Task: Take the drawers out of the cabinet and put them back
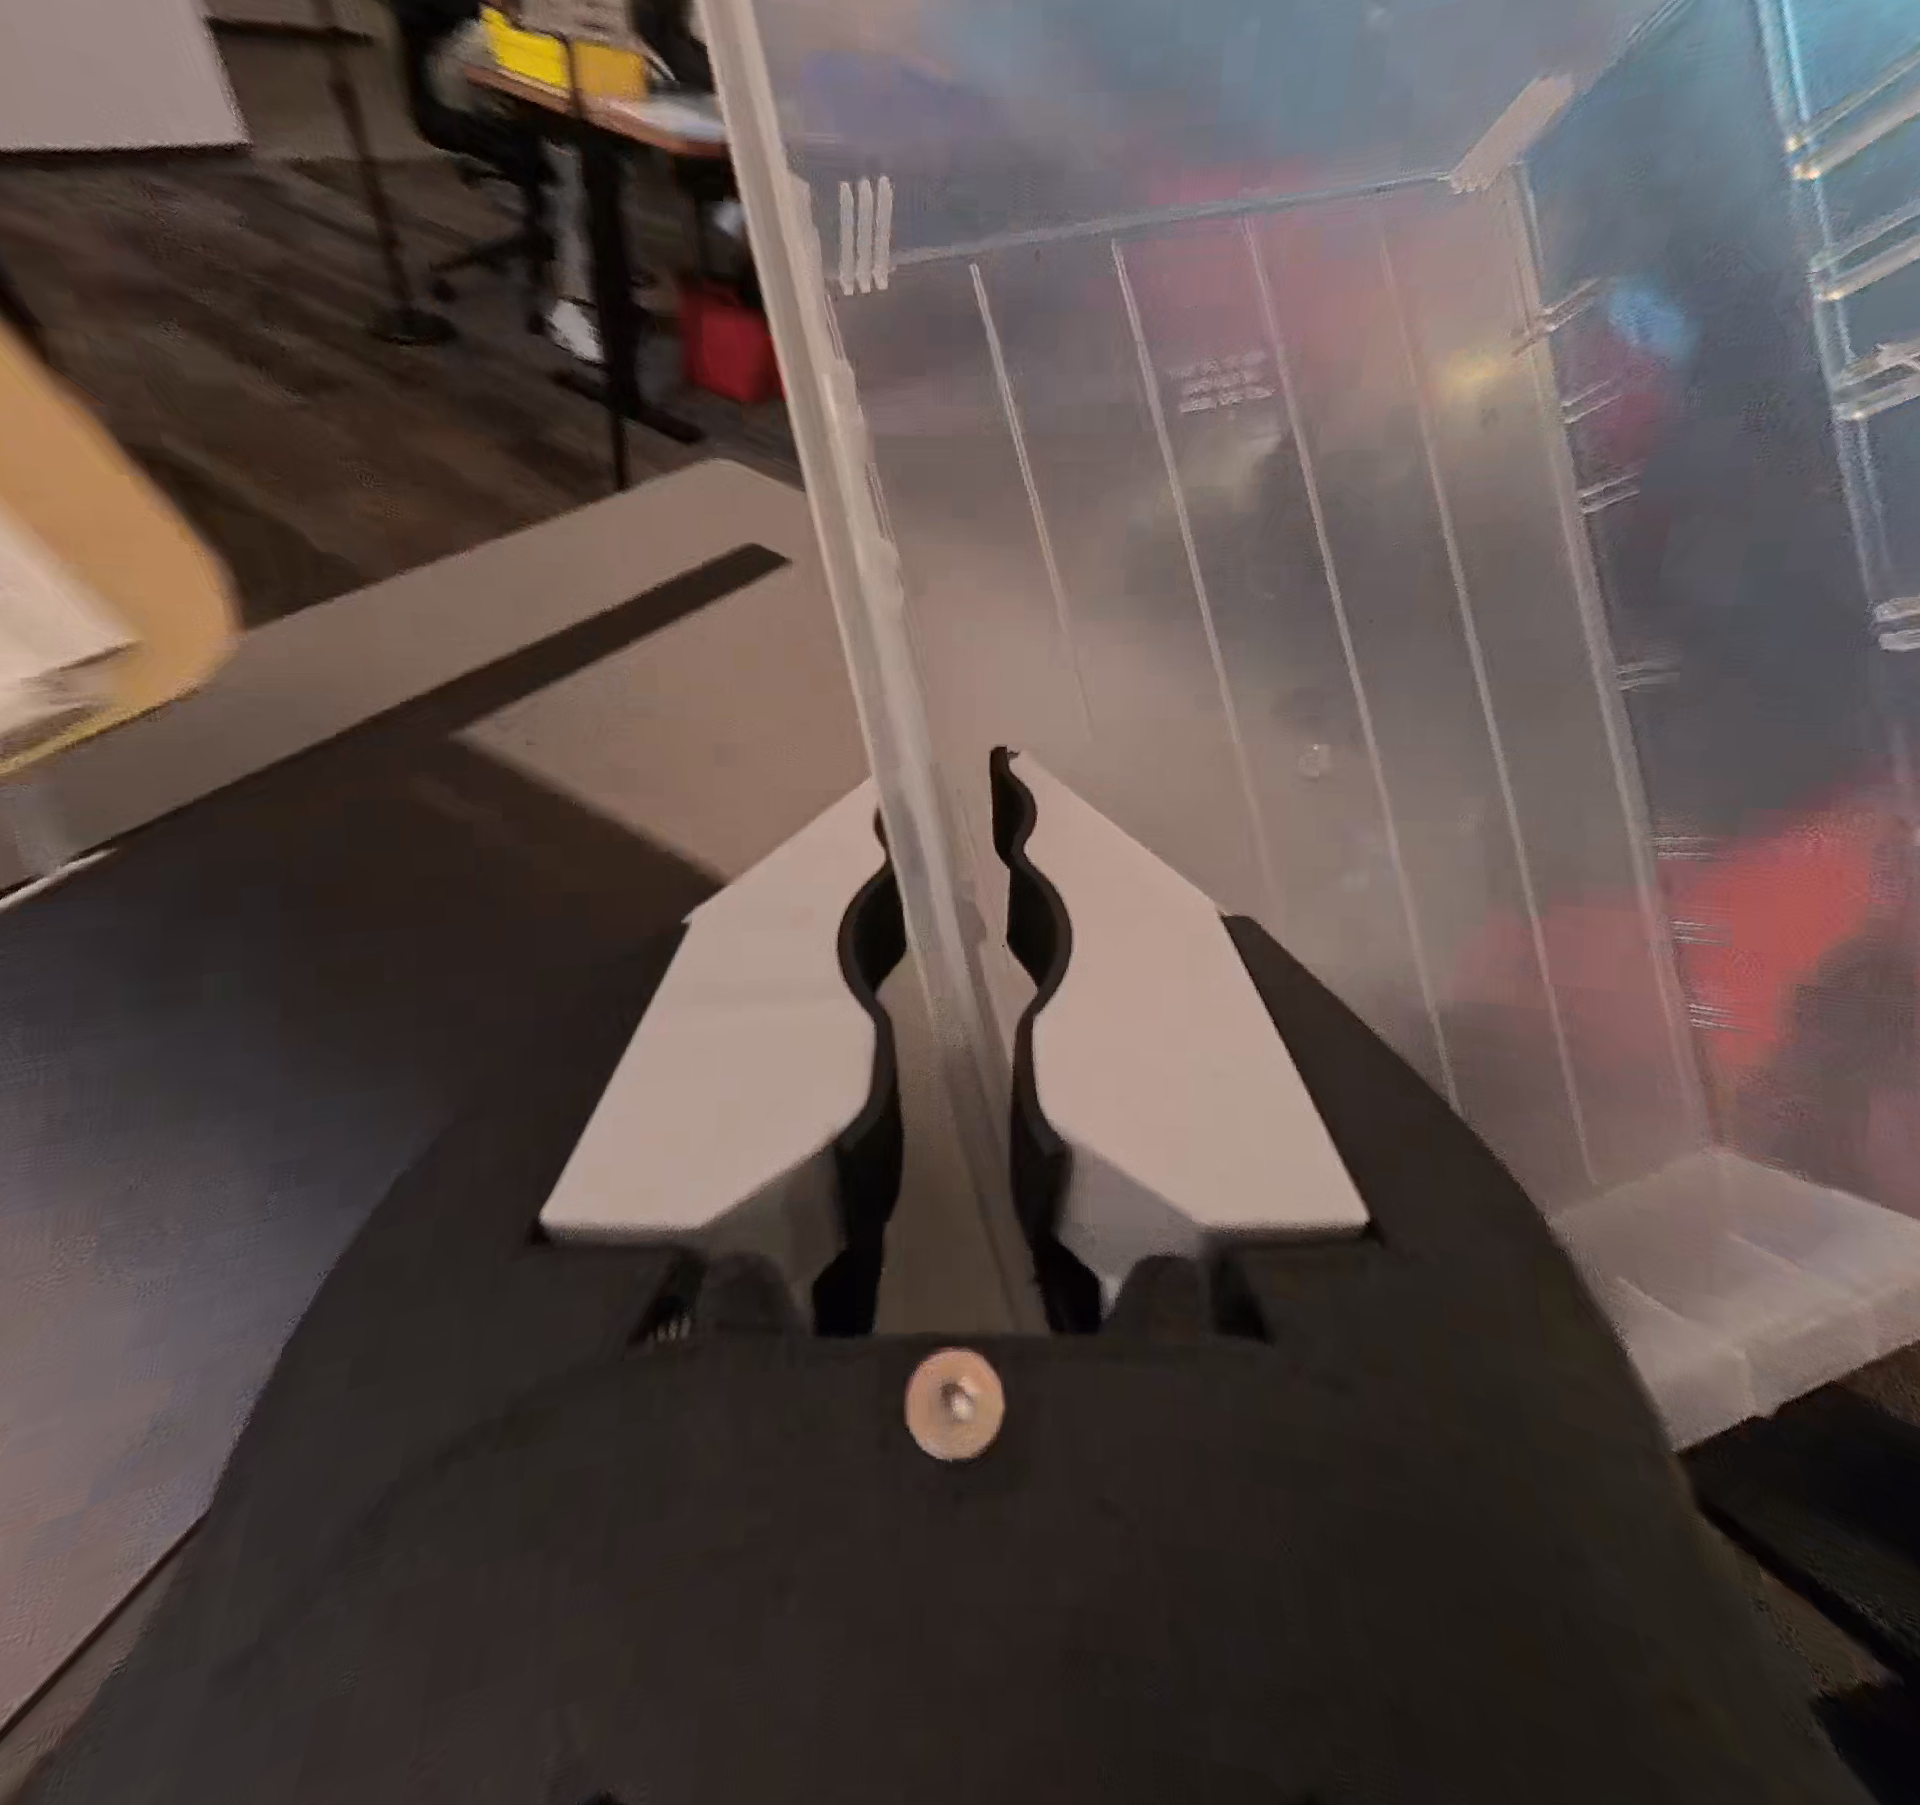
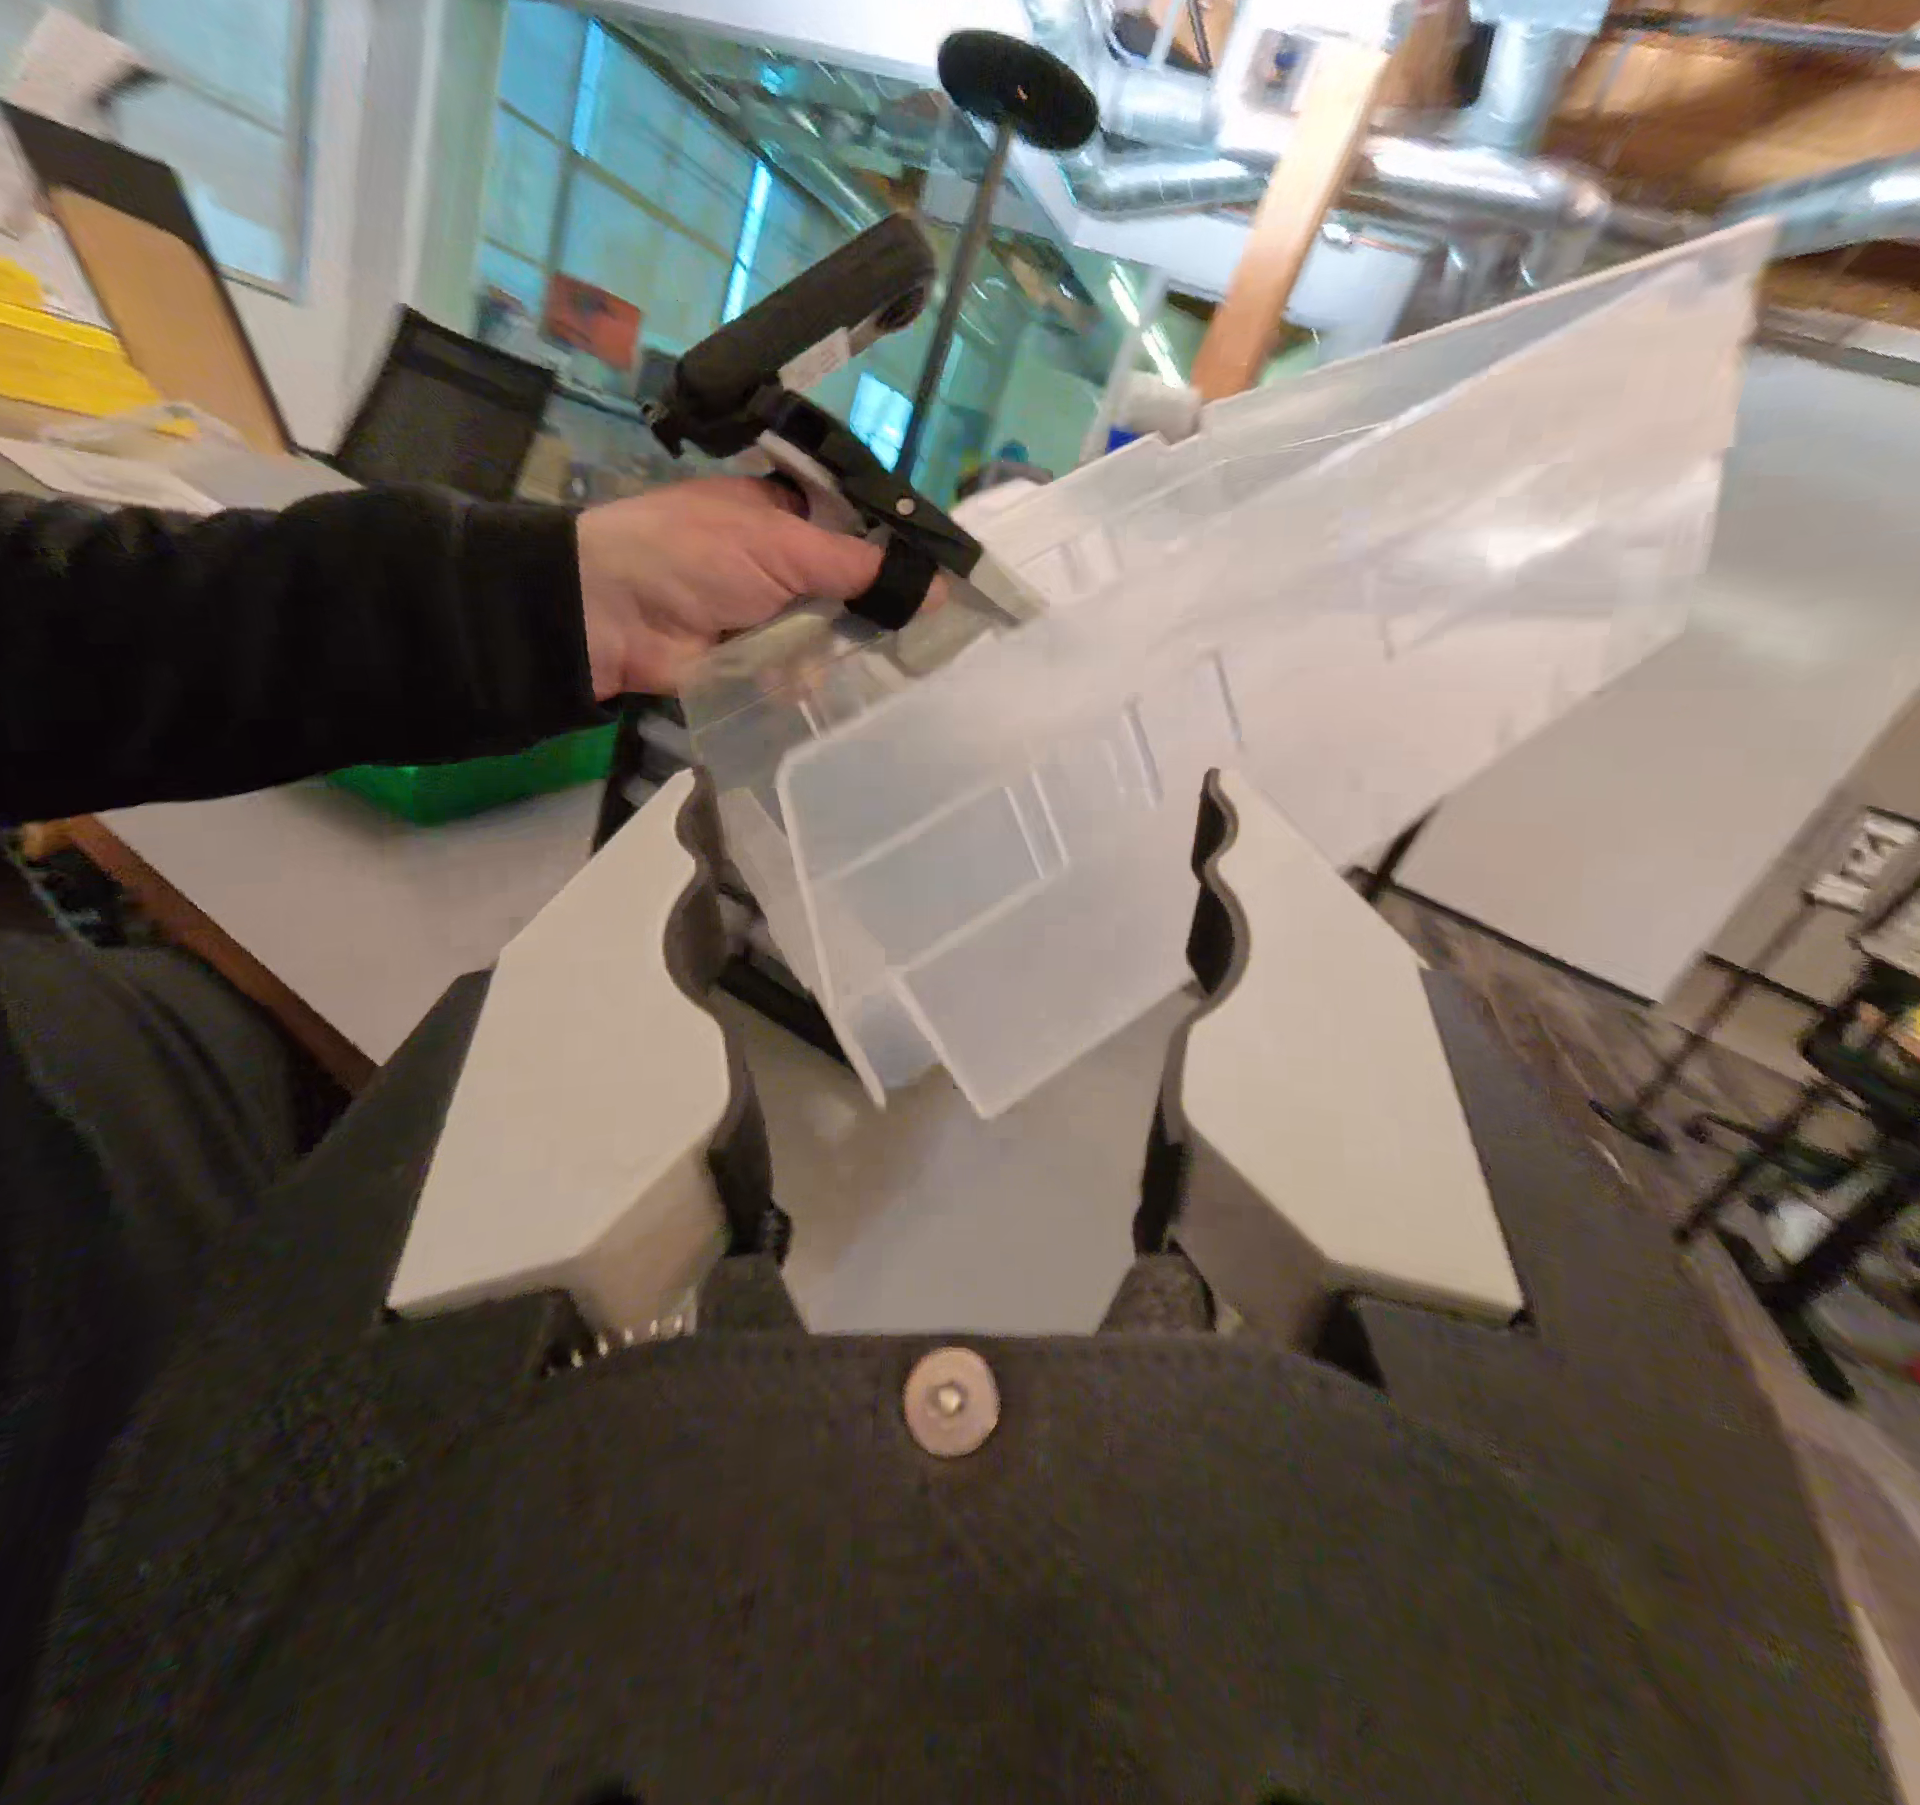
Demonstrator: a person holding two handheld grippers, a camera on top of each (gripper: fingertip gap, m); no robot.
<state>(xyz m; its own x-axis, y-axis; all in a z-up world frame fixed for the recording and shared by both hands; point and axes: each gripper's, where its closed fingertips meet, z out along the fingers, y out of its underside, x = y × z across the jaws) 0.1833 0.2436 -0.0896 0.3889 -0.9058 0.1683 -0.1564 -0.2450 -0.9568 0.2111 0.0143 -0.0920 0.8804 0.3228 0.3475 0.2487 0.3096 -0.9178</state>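
L gripper (image 1: 940, 820) clamps clear drawer (image 1: 1299, 560) wall; R gripper (image 2: 951, 820) open round its corner.

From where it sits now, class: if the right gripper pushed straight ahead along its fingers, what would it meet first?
The right gripper, fingers spread, would likely meet the clear plastic drawer's near end, already partly between them; depth is uncertain.

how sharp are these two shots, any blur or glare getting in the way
Left wrist view: the left gripper is fairly crisp, but the clear drawer and the room seen through it smear into red and blue haze, and the background streaks with motion. Right wrist view: brighter; the right gripper is sharp, while the drawer's far end and the hand look soft, and the straight lines bow at the edges.
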